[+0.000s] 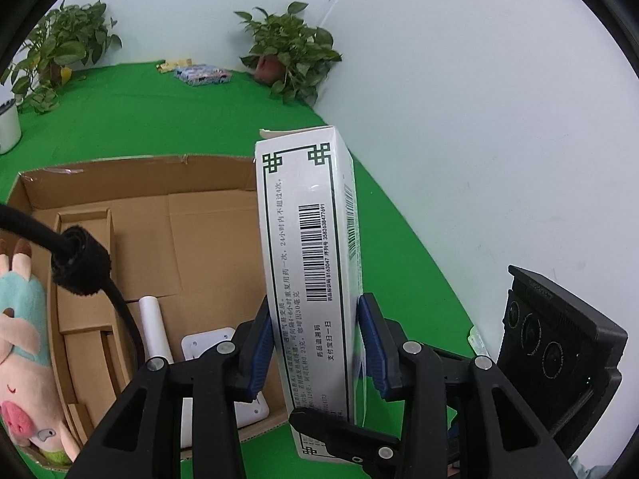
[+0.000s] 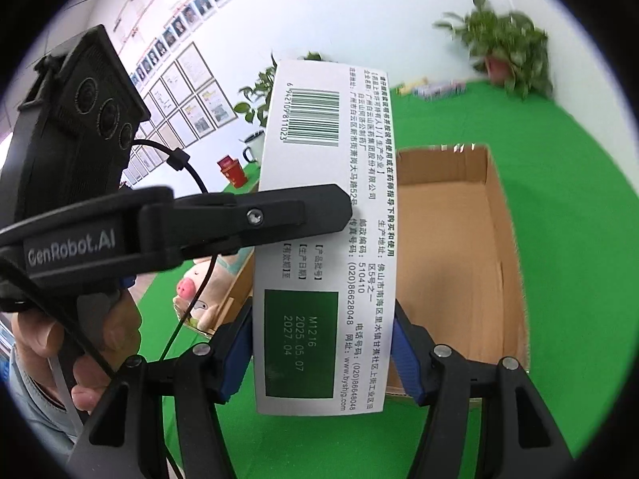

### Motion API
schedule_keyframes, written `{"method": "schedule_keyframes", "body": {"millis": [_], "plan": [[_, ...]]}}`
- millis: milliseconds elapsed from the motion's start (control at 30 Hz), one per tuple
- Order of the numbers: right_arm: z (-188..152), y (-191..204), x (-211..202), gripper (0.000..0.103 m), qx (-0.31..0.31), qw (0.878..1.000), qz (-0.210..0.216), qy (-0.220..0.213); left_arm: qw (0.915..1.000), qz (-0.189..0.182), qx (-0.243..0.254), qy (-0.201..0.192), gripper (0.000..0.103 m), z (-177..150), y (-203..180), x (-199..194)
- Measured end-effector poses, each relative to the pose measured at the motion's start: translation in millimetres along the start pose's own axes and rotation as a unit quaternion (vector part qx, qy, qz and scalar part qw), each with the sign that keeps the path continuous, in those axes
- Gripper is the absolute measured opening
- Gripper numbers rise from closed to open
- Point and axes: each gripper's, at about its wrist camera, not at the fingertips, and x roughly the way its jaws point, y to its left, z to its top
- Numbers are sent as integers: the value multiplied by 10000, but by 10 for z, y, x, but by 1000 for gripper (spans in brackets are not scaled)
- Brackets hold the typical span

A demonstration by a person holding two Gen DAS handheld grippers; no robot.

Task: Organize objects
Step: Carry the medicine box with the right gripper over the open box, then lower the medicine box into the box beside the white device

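A tall white medicine carton (image 1: 307,247) with barcodes and green trim hangs above the right rim of an open cardboard box (image 1: 139,215). My left gripper (image 1: 315,343) is shut on the carton's narrow sides, its blue pads (image 1: 259,351) pressing in. My right gripper (image 2: 323,343) is shut on the same carton (image 2: 327,199) across its wide face. In the right wrist view the left gripper's black finger (image 2: 259,215) crosses the carton, and the cardboard box (image 2: 459,259) lies behind it.
Inside the cardboard box lie a white roll (image 1: 153,327) and a white plate-like piece (image 1: 207,343). A plush pig (image 1: 20,339) leans at its left wall. Potted plants (image 1: 287,52), a white mug (image 1: 8,123), a red cup (image 2: 231,169) and packets (image 1: 199,74) stand on the green cloth.
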Motion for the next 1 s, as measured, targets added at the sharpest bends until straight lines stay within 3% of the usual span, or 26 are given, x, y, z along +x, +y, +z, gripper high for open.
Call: {"method": "schedule_keyframes", "body": {"millis": [533,767,1000], "plan": [[-96,-545,579,61,606,9942,-334,821,9935,-379,-705,805,37,-33,638,1103],[-109,-665,865,61,749,9894,-472,1153,9878,-453,-1021,1086,37,-28,900,1375],[-124,-674,898,62,826,9859,-571,1339,9849,-353,-1117,1271,39,-38,954,1463]]}}
